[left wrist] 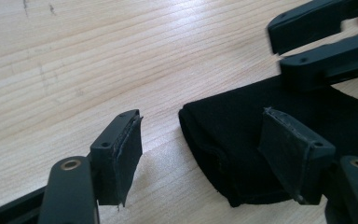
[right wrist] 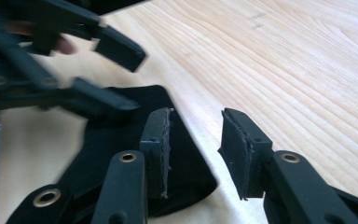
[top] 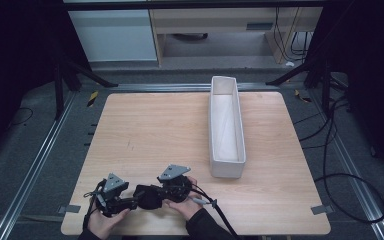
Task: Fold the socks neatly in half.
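Black cloth (left wrist: 242, 140): small piece of dark, matte fabric, soft and slightly bunched, with a rounded, hemmed-looking edge showing faint stitching in the left gripper view. Lies flat on the wooden table (top: 170, 125) at its near edge, between the two grippers; in the high view it's the dark lump (top: 147, 196) right in front of the person.

Left gripper (left wrist: 205, 149): jaws wide apart, one pad over bare wood, the other over the cloth's edge. Not clamped on anything. Pad linings look frayed at the edges.

Right gripper (right wrist: 196, 149): jaws apart with a moderate gap, one pad over the cloth's corner, the other over bare table. Can't tell if the pad touches the fabric.

Both grippers point at each other across the cloth, close together; each shows blurred in the other's view.

Long white tray (top: 225, 167) stands on the table's right half, running front to back, well apart from the cloth.
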Demonstrator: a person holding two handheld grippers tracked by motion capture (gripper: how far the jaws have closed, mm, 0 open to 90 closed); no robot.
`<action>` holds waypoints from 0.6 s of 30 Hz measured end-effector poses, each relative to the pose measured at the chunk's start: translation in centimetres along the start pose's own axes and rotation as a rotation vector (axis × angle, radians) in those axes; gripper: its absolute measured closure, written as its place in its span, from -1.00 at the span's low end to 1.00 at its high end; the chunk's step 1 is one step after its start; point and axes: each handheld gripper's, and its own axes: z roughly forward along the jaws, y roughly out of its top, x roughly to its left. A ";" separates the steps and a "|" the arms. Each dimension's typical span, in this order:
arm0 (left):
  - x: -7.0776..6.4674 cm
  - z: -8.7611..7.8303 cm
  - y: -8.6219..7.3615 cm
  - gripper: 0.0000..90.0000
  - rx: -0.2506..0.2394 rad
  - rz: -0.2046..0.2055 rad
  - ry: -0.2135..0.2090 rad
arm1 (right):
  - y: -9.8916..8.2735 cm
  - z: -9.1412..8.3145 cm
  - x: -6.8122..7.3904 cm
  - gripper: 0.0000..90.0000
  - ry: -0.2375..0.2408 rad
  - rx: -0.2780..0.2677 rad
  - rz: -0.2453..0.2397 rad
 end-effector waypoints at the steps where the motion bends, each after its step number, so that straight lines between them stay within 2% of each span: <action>1: 0.0 0.0 0.0 -0.36 -0.002 0.004 0.000 | 0.0 0.0 0.0 0.40 0.000 0.000 0.000; 3: 0.0 0.0 0.1 -0.36 -0.001 0.011 0.008 | -0.3 0.2 0.0 0.41 0.004 0.019 0.005; 8: -0.1 0.1 0.6 -0.33 -0.011 0.012 0.014 | -1.3 -0.8 0.5 0.40 0.023 0.029 0.015; 11: -0.1 -1.2 0.9 -0.31 -0.064 -0.016 0.014 | -1.6 -1.5 0.7 0.35 0.035 0.023 0.019; 14: -0.1 -1.9 0.9 -0.32 -0.082 -0.033 0.020 | -1.3 -2.0 0.5 0.34 0.026 0.008 0.016; 17: -0.6 -2.3 0.4 -0.33 -0.067 -0.034 0.018 | -1.1 -2.5 0.2 0.34 0.011 -0.004 0.021; 18: -0.8 -2.3 0.2 -0.33 -0.047 -0.032 0.024 | -1.0 -2.8 0.0 0.34 0.003 -0.011 0.019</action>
